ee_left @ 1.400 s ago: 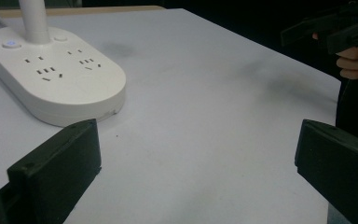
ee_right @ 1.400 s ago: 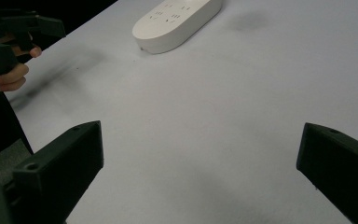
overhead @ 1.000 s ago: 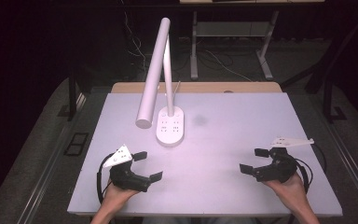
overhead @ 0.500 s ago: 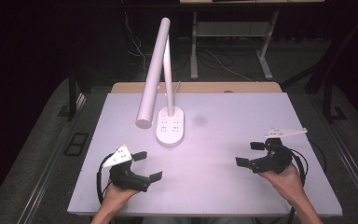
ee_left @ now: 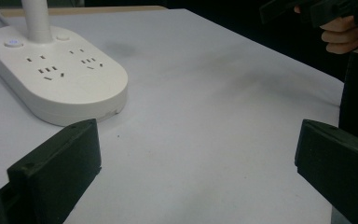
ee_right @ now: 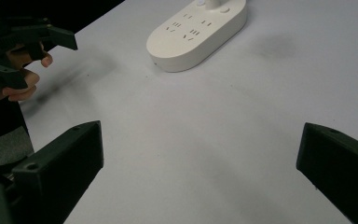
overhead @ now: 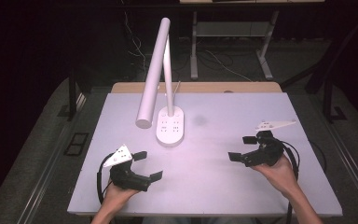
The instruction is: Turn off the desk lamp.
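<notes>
The desk lamp (overhead: 161, 74) is standing at the back-middle of the bench (overhead: 223, 186), its oval socket base (overhead: 171, 126) running lengthwise away from the person. Both tools are hovering well short of it, jaws spread wide and gripping nothing. The left tool (overhead: 145, 165) is sitting nearer, with the base lying ahead and slightly to its right; the right tool (overhead: 242, 148) is facing it from farther across.

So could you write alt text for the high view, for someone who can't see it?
A person's hands hold two open black grippers, left gripper and right gripper, above a pale table. Between and beyond them stands a white desk lamp on an oval base with sockets.
</notes>
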`<state>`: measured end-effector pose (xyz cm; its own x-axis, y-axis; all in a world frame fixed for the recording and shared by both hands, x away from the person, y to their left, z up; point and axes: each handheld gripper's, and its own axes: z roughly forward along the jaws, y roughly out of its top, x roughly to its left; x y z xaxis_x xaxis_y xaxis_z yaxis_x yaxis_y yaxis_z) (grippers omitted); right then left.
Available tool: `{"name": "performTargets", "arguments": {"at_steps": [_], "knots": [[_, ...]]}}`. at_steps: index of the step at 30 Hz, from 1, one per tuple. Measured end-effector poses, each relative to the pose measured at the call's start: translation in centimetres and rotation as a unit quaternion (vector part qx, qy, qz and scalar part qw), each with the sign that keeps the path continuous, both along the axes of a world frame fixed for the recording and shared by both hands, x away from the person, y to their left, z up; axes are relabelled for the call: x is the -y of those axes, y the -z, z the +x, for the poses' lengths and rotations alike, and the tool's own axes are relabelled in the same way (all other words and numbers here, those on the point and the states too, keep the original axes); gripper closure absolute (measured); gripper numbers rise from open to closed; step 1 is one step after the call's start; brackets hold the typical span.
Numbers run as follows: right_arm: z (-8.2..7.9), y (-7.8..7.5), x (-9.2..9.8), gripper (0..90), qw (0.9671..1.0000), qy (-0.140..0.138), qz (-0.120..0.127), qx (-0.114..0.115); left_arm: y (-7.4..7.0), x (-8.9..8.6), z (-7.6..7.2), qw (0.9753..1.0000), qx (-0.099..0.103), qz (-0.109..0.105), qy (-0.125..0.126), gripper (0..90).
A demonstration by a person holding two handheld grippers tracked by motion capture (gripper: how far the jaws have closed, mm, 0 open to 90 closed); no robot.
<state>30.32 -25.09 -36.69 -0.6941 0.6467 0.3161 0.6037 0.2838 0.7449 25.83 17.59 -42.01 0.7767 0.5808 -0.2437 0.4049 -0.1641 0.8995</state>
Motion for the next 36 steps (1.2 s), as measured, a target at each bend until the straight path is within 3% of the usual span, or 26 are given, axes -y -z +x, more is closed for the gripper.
{"name": "performTargets", "arguments": {"at_steps": [36], "knots": [[5.8, -2.6, -6.3, 0.4, 0.9990, -0.039, -0.021, 0.007, 0.0, -0.2, 0.0, 1.0000, 0.000, -0.004, -0.005, 0.0]]}}
